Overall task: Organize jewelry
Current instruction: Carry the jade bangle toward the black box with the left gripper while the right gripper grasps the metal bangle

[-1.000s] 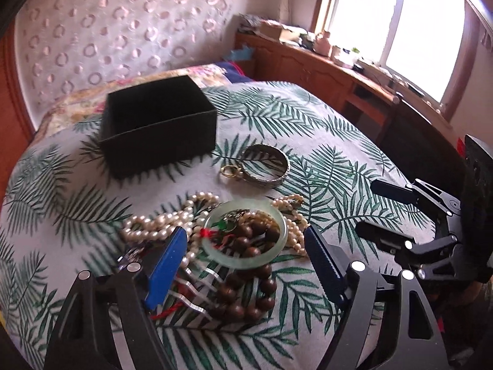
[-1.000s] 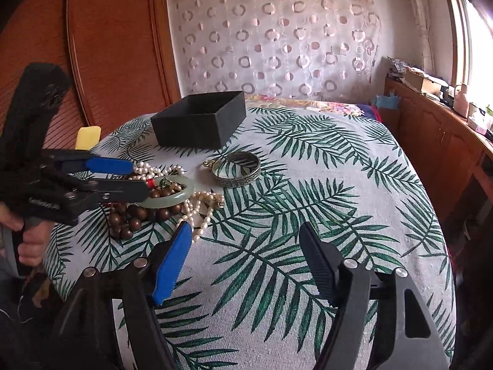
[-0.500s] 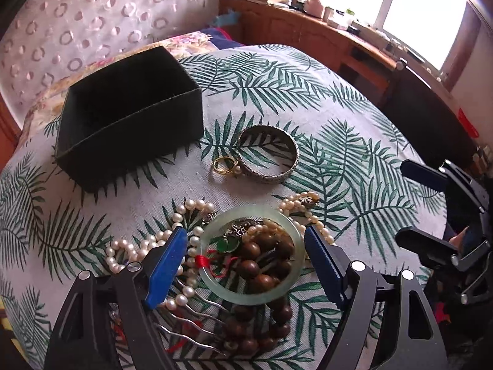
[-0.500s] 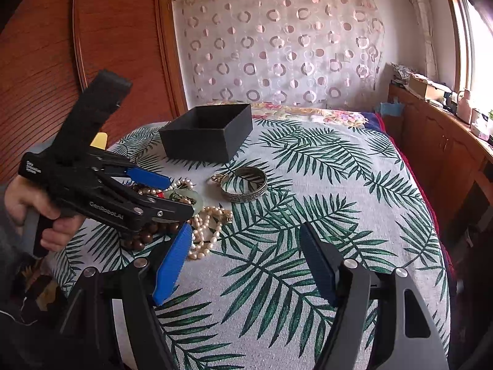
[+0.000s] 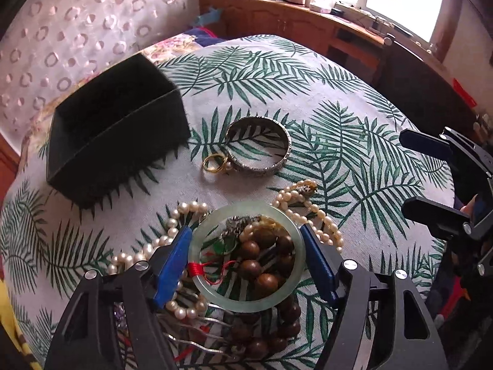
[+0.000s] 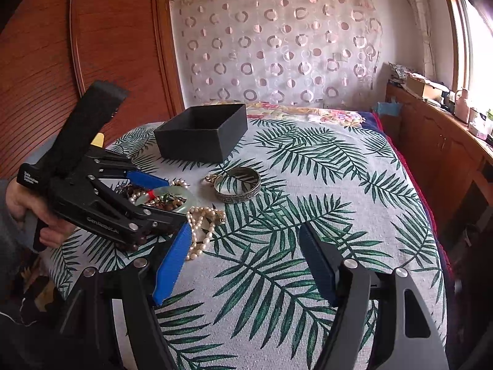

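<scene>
Now:
left gripper: moved lower, wide apart around green bangle
right gripper: apart, holding nothing
box: waited, bangle next

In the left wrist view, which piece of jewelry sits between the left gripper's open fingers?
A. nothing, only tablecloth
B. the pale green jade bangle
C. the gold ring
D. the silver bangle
B: the left gripper is open, with a blue finger on either side of the jade bangle, which lies on the beads and pearls; the silver bangle lies farther off, near the black box.
</scene>
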A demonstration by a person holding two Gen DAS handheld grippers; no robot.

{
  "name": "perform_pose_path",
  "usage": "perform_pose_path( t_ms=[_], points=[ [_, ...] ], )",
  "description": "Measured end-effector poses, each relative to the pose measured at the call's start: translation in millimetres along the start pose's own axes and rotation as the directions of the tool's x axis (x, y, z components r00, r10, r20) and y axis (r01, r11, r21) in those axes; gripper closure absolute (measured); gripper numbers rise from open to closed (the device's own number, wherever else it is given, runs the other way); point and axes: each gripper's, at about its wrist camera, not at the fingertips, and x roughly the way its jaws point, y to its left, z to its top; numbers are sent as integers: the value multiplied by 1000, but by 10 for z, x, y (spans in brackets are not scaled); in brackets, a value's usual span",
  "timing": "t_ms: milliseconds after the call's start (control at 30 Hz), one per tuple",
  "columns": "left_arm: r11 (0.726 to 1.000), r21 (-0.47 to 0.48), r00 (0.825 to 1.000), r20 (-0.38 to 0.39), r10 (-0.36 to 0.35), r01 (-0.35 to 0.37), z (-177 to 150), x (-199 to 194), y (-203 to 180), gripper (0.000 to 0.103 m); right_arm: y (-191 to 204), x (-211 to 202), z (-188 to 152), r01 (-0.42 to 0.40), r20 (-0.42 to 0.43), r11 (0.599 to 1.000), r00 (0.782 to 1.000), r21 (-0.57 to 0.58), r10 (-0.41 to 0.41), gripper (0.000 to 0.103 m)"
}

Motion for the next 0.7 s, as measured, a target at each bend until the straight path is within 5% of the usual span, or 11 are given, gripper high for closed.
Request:
perform_pose_path(
  t_ms=[433, 700],
  points=[
    [994, -104, 986, 162, 28, -11, -153, -555, 302, 35, -44, 401, 311, -31, -56, 997, 998, -78, 27, 29],
    [989, -149, 971, 231, 55, -21, -171, -788, 421, 35, -4, 924, 553, -93, -170, 987, 983, -130, 70, 29]
  ],
)
